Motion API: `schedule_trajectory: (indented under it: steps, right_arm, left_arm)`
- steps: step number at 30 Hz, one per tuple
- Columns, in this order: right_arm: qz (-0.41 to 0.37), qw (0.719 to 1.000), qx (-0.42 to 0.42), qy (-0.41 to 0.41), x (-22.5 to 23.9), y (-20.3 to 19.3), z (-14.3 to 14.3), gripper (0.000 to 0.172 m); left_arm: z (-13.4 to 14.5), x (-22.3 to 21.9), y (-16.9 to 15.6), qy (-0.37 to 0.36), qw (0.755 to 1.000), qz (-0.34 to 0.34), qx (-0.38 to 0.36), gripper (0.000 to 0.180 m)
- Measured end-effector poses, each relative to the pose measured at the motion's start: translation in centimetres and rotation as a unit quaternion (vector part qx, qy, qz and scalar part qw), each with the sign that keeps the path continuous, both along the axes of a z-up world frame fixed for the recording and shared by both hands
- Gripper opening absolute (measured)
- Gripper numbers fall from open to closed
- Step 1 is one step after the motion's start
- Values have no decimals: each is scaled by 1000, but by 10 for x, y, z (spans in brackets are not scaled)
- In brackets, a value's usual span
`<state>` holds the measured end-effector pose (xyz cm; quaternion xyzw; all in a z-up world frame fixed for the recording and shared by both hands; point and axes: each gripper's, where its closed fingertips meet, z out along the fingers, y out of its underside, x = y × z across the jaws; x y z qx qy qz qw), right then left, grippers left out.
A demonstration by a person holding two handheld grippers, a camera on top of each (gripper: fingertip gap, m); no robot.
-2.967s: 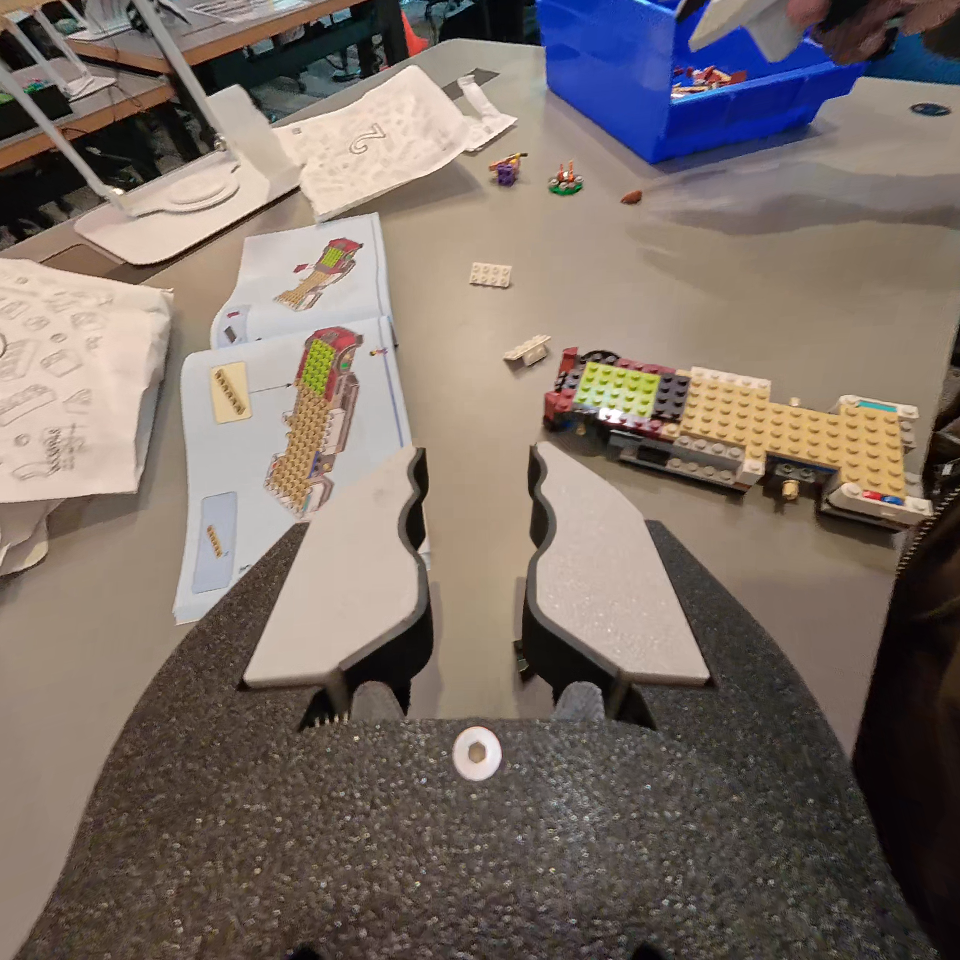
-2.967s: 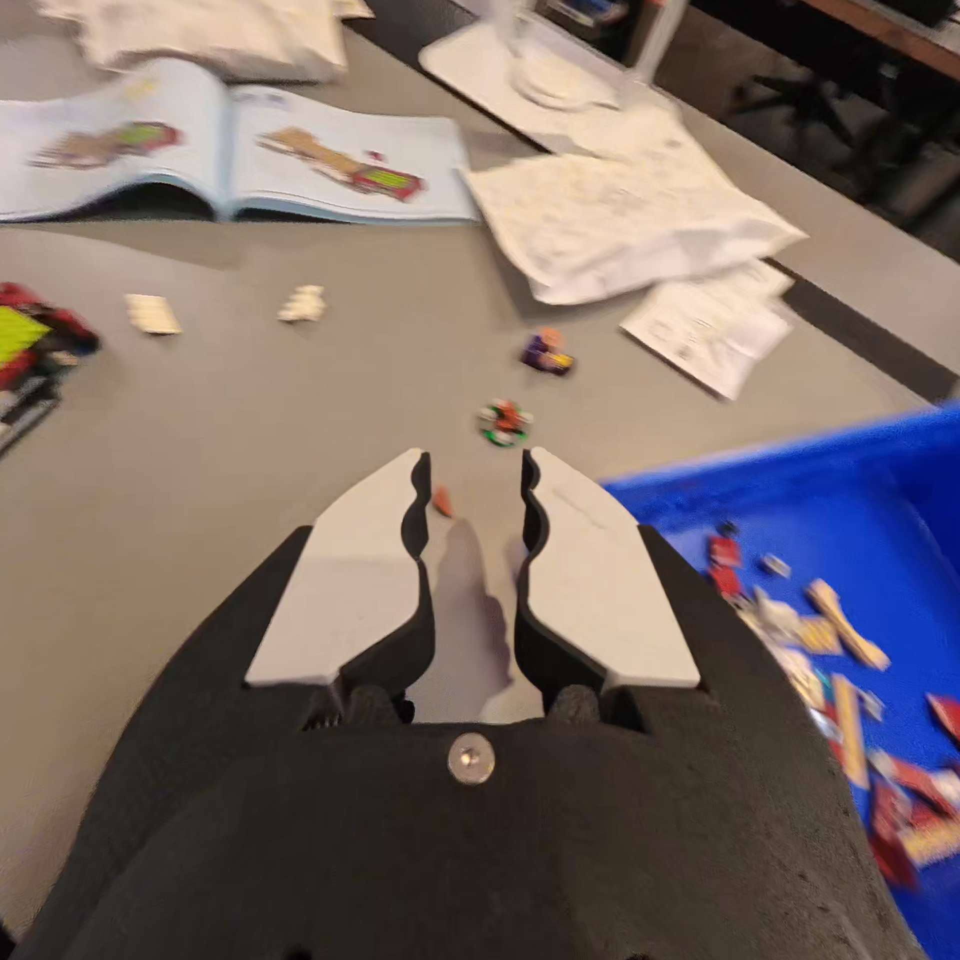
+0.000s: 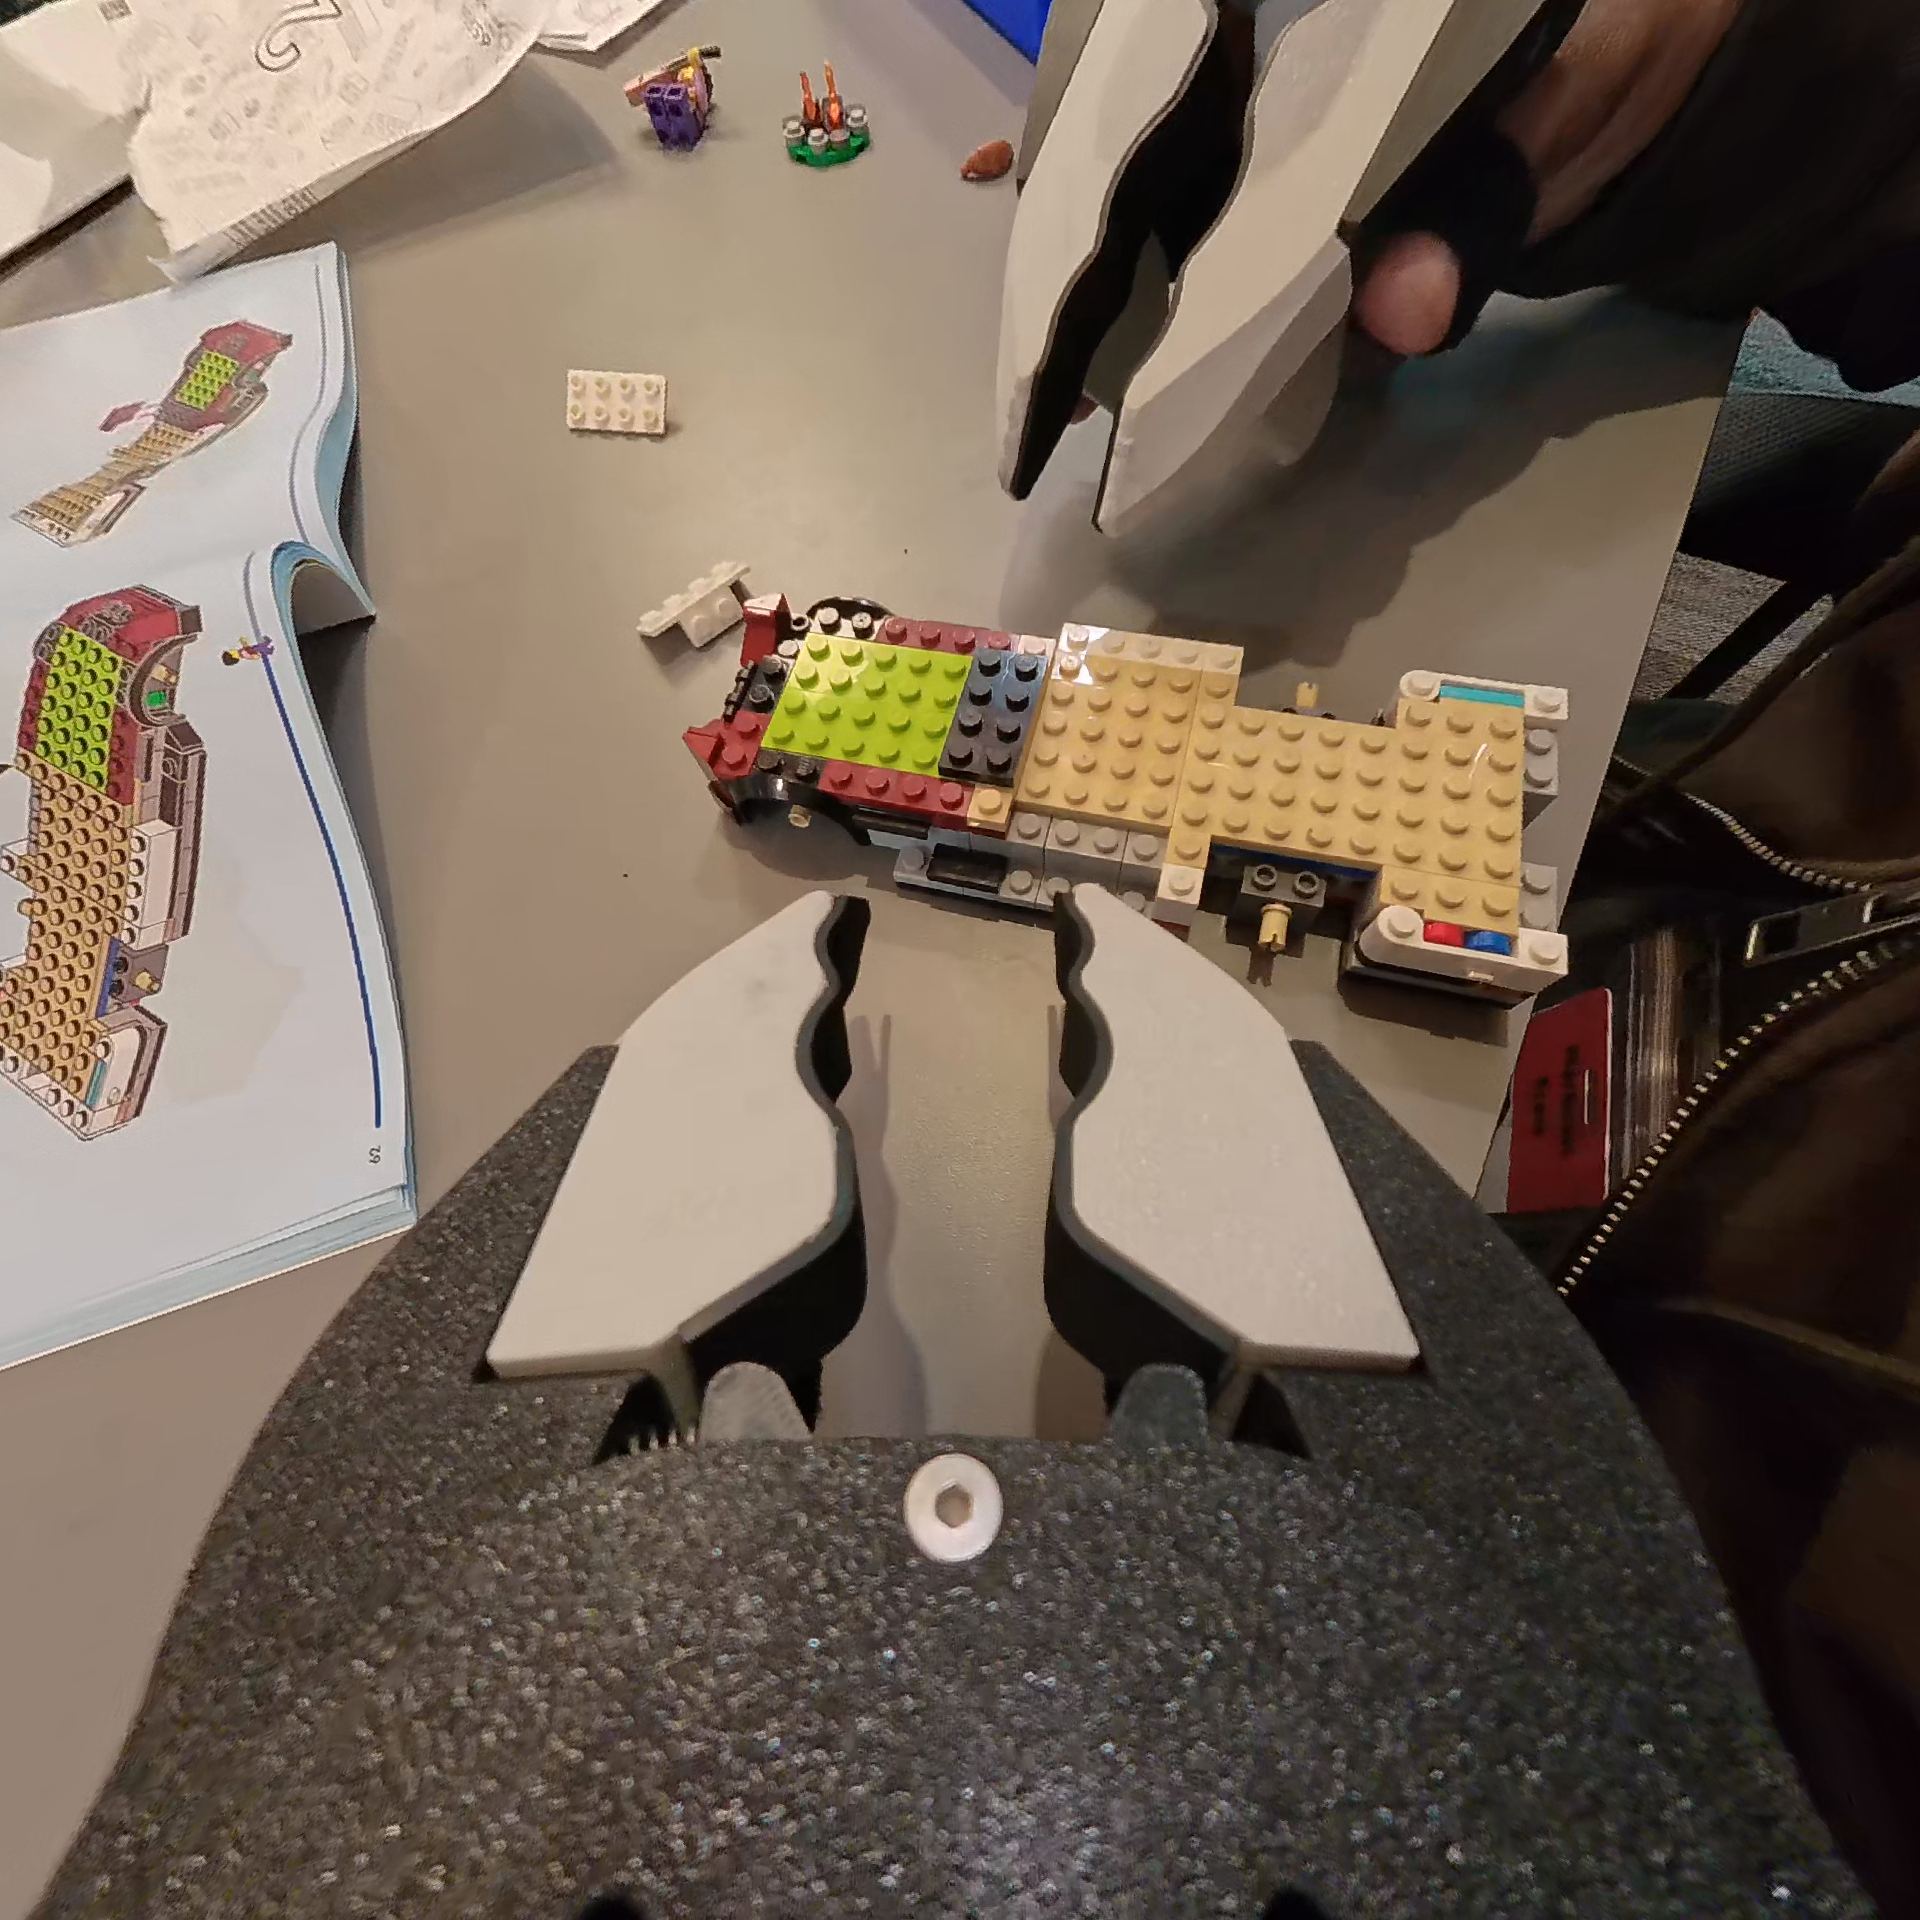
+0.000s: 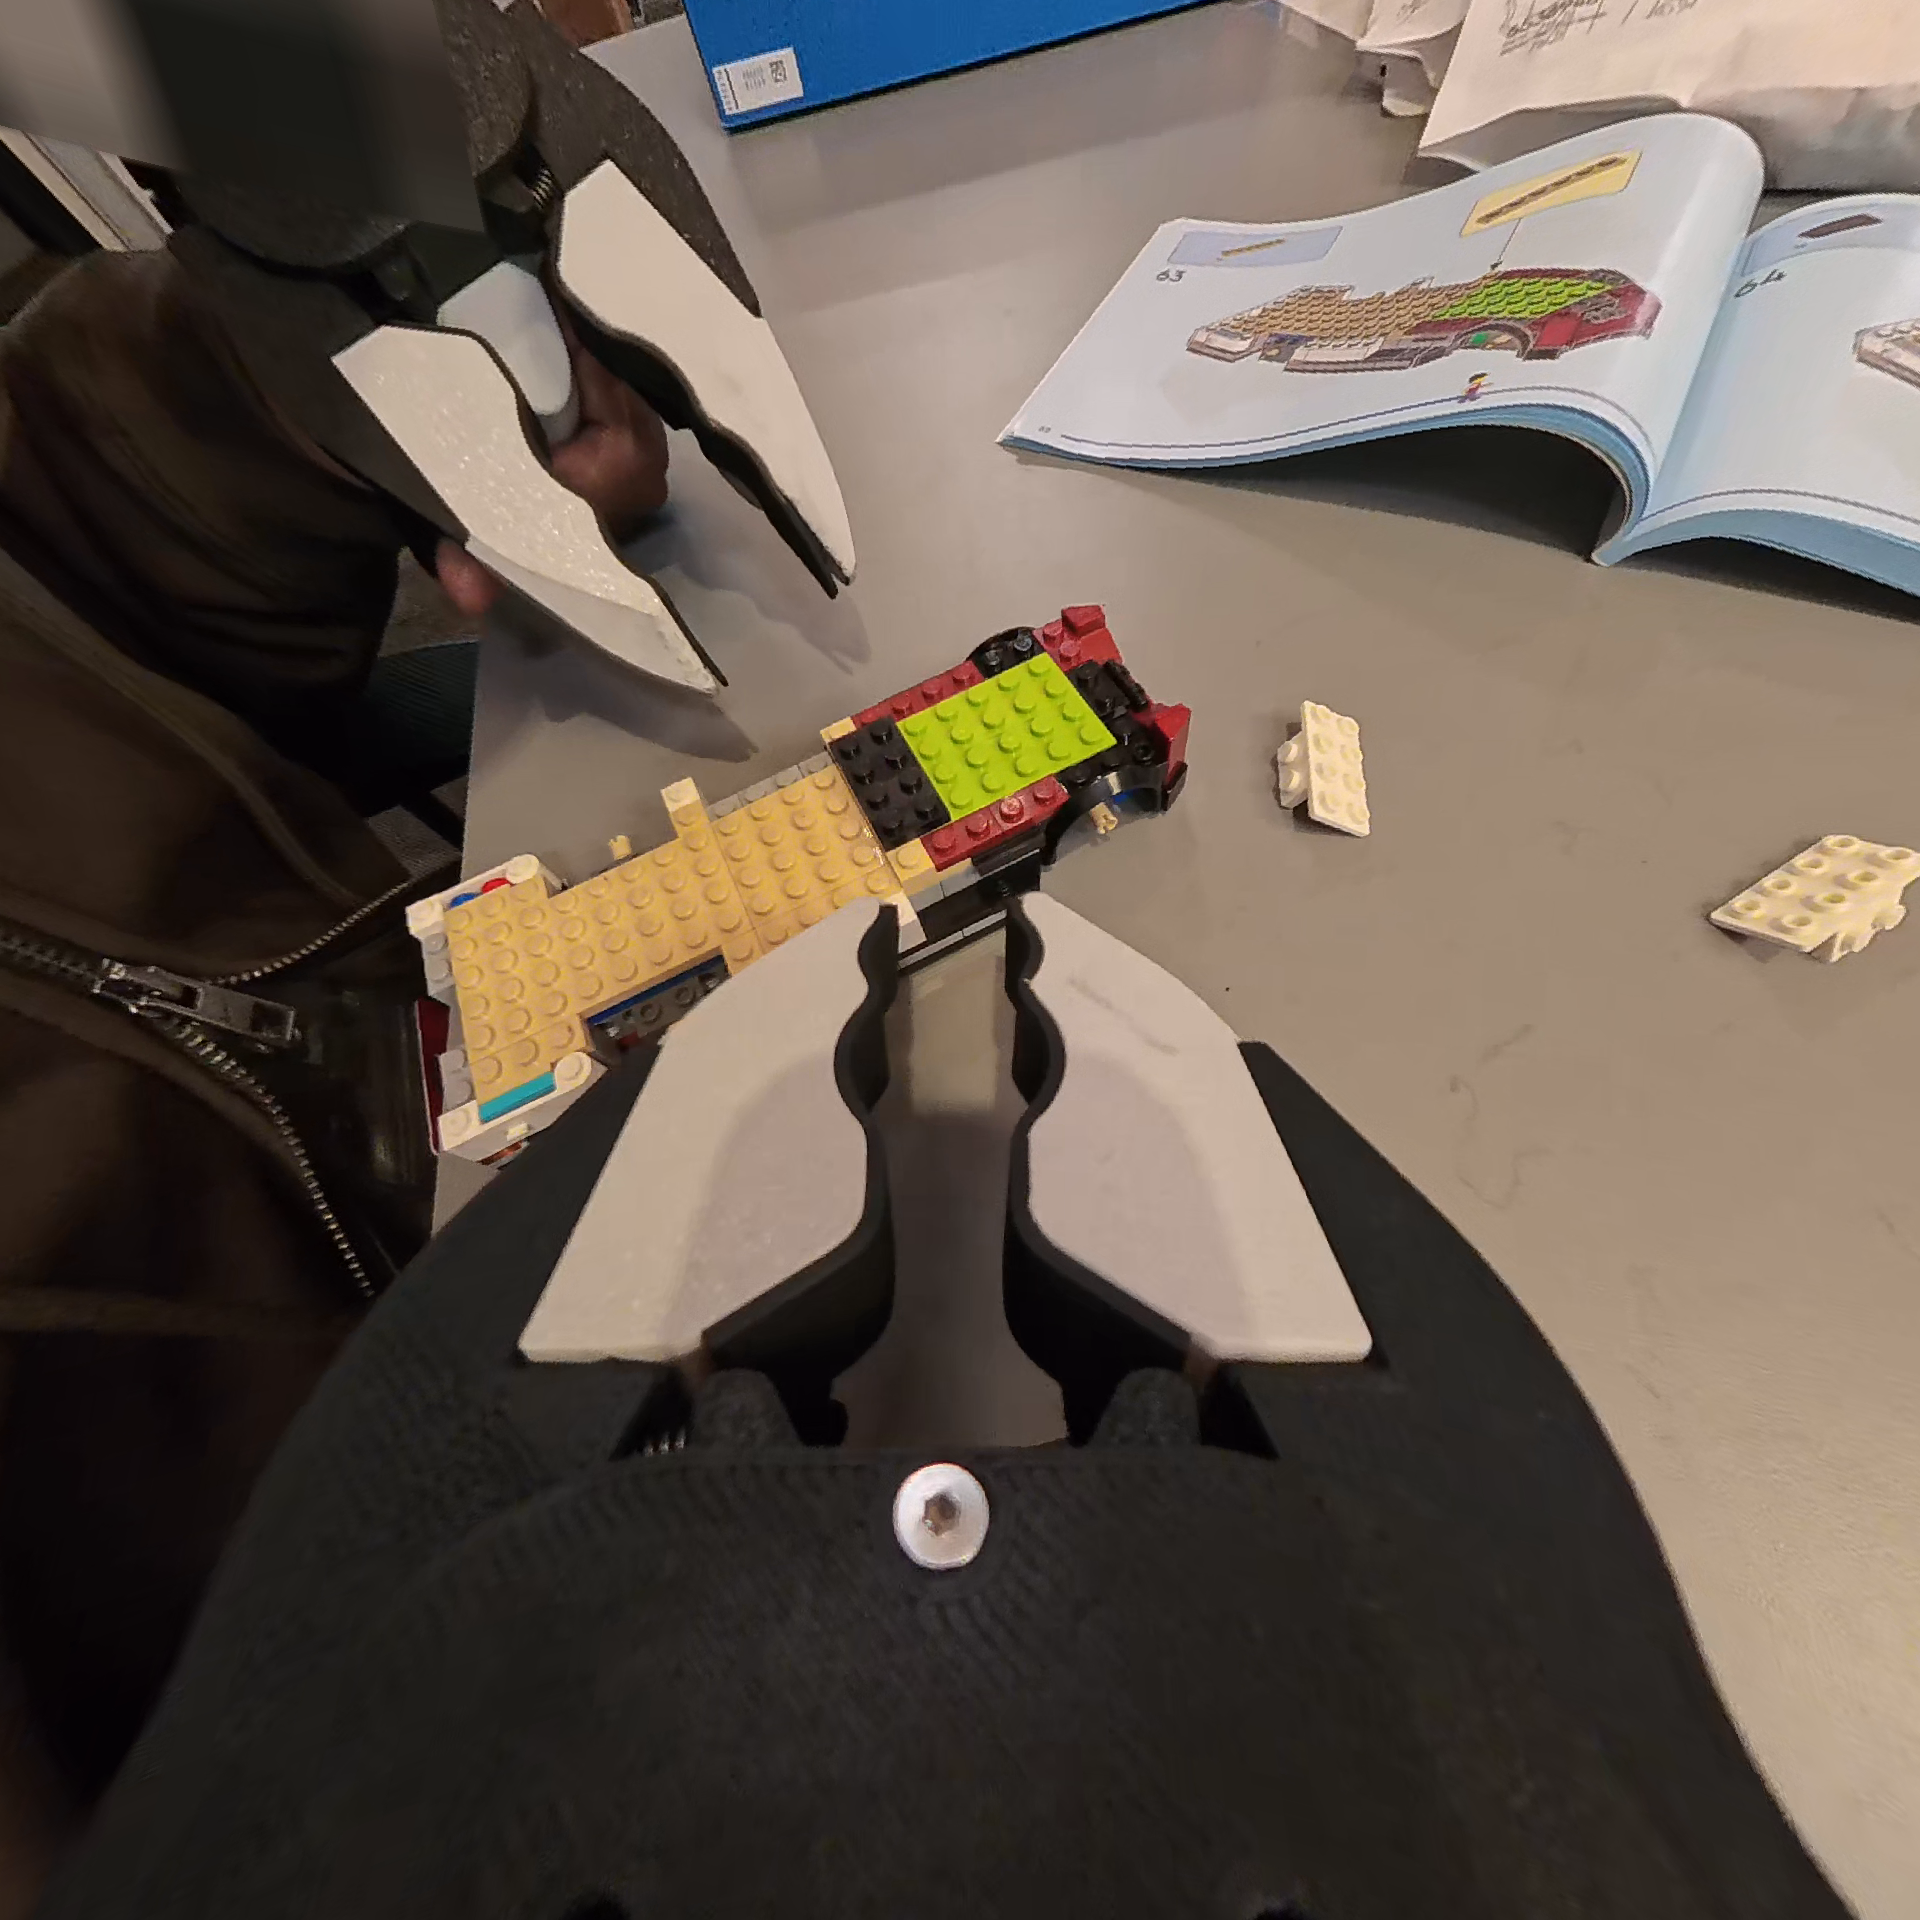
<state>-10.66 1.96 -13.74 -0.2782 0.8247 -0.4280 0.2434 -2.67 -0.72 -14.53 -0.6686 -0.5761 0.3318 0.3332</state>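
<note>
While both hand-held grippers spread empty | right (image 4: 943, 909) moved from bin to brick model (image 3: 1143, 769) | left (image 3: 956, 904) closer

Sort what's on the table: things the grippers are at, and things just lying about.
At the grippers: brick model, left gripper, right gripper, both open.

Lying about: booklet, white plate, small white piece, blue bin, paper bags.
</note>
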Motion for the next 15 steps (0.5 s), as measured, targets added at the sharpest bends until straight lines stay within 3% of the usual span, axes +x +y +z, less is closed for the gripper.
schedule_trajectory:
  steps: [15]
  right_arm:
    - [2,1000,4,-6,0,0,1,20]
  left_arm:
    - [-3,-1,0,-9,1000,0,-1,37]
